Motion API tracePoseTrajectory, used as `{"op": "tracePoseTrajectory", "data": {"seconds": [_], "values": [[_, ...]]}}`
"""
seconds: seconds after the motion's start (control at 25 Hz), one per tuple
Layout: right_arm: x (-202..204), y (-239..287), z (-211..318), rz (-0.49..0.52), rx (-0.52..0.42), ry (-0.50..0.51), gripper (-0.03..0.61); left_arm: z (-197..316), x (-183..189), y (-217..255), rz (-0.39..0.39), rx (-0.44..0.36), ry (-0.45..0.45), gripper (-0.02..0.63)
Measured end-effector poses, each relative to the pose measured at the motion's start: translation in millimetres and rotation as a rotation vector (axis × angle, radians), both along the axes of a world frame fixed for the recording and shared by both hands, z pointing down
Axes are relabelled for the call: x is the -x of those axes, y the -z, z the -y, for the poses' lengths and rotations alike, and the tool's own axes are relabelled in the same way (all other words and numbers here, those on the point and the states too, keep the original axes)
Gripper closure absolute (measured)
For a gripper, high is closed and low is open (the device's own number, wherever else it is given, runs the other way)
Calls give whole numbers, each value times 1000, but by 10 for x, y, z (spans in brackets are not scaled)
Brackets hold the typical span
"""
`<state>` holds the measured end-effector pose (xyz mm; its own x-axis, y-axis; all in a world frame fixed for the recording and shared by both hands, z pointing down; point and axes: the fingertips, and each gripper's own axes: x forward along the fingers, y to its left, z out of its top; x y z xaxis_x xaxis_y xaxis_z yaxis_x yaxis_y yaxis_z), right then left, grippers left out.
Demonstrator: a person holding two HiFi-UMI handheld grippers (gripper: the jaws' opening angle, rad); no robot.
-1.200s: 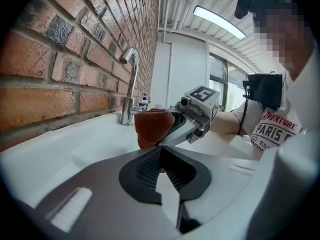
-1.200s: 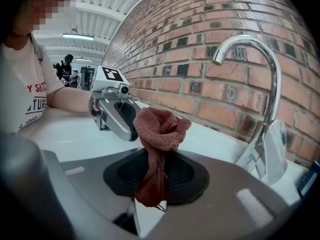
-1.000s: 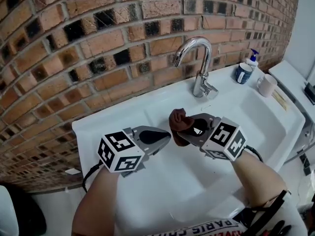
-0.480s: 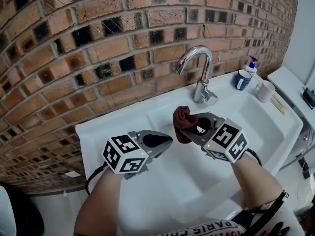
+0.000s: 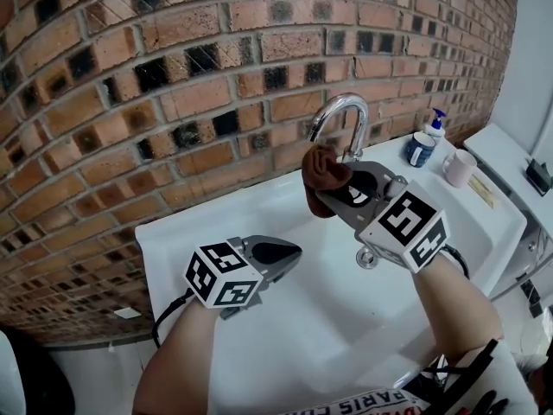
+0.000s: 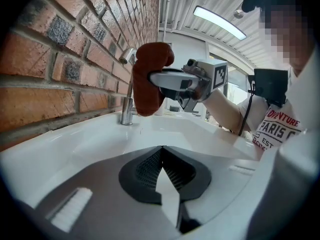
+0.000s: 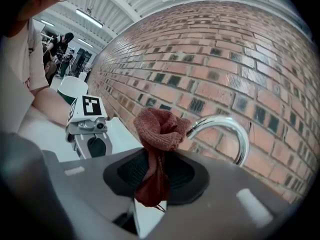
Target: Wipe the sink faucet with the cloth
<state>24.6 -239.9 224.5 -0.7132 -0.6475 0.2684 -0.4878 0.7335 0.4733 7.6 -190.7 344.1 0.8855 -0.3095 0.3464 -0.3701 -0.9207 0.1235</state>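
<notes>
The right gripper (image 5: pixel 333 195) is raised over the back half of the white sink (image 5: pixel 199 223), its jaws clamped on a reddish-brown knitted cloth (image 5: pixel 323 174); the right gripper view shows the cloth (image 7: pixel 159 131) pinched between the two pads, one bunched end standing up beyond the tips and a shorter tail hanging behind them. That bunch sits just beside the open end of the chrome faucet (image 5: pixel 339 111), whose curved spout (image 7: pixel 227 129) rises at the middle of the sink's back edge against the brick wall (image 5: pixel 173 67); whether cloth and spout touch cannot be told. The left gripper (image 5: pixel 289 252) hovers lower, above the basin near its left edge, well apart from the faucet, and in the left gripper view its jaws (image 6: pixel 161 159) are closed together with nothing between them, pointing toward the cloth (image 6: pixel 147 79) and the faucet base (image 6: pixel 127 114). In the basin a round metal drain (image 5: pixel 367 257) shows partly under the right gripper. On the sink's back right corner stand a dark blue mug (image 5: pixel 421 150) and, close behind it, a pump bottle (image 5: pixel 435 118) with a blue top; a white mug (image 5: pixel 458 168) stands near them along the right edge. What the mugs hold cannot be seen from here
</notes>
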Motion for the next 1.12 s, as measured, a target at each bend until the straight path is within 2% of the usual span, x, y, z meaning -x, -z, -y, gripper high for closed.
{"op": "tracePoseTrajectory", "data": {"seconds": [0.56, 1.12], "values": [[180, 713, 175, -52, -183, -6, 483, 0, -8, 0, 1, -2, 0, 609], [292, 642, 365, -197, -276, -46, 483, 3, -9, 0, 1, -2, -1, 609]]}}
